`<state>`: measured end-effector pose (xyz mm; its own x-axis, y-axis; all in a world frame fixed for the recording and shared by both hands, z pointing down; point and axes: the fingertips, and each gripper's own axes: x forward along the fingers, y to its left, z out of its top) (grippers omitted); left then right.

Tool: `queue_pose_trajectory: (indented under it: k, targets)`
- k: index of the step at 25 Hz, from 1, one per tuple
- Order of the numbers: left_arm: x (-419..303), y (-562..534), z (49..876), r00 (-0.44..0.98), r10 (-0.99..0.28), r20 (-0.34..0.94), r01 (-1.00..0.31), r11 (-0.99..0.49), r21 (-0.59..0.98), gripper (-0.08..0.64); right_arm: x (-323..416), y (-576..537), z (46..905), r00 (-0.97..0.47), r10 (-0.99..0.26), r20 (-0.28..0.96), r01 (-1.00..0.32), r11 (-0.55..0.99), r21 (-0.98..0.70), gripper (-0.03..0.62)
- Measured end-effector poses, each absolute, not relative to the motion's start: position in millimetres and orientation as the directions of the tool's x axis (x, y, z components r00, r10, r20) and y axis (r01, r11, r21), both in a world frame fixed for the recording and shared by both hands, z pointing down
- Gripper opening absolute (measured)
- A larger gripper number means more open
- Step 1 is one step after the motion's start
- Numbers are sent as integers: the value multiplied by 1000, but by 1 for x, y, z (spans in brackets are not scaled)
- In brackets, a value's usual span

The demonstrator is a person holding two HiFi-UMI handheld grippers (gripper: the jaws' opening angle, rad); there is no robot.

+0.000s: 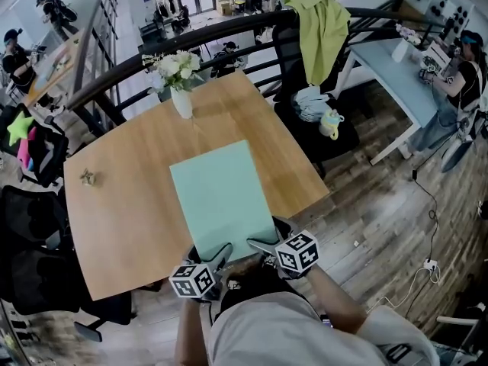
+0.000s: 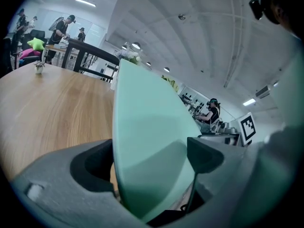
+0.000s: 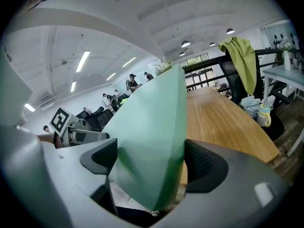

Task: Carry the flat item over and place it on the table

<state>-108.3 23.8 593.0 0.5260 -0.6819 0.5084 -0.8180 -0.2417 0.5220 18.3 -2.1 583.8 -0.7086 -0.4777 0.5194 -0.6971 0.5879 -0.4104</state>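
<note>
A mint-green flat sheet (image 1: 221,193) hangs over the near half of the wooden table (image 1: 122,204), its near edge at the table's front edge. My left gripper (image 1: 219,256) is shut on the sheet's near left corner, and my right gripper (image 1: 261,245) is shut on its near right corner. In the left gripper view the sheet (image 2: 147,141) rises on edge between the jaws of the left gripper (image 2: 152,163). The right gripper view shows the same sheet (image 3: 152,137) pinched in the right gripper (image 3: 149,163), with the tabletop (image 3: 223,122) beyond.
A white vase of flowers (image 1: 181,90) stands at the table's far edge, and a small trinket (image 1: 87,177) lies near its left side. A black chair with a green cloth (image 1: 324,21) is at the far right. Dark chairs (image 1: 30,265) crowd the left. A pale desk (image 1: 396,78) stands right.
</note>
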Motion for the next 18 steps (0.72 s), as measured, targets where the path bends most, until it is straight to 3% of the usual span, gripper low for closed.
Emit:
queue_pose_trajectory:
  k: [18]
  targets:
    - [-67,-7,611,461,-700,545,-823,-108,557,495,57,-46,608,-746,-366,556,-652,573,-497,457]
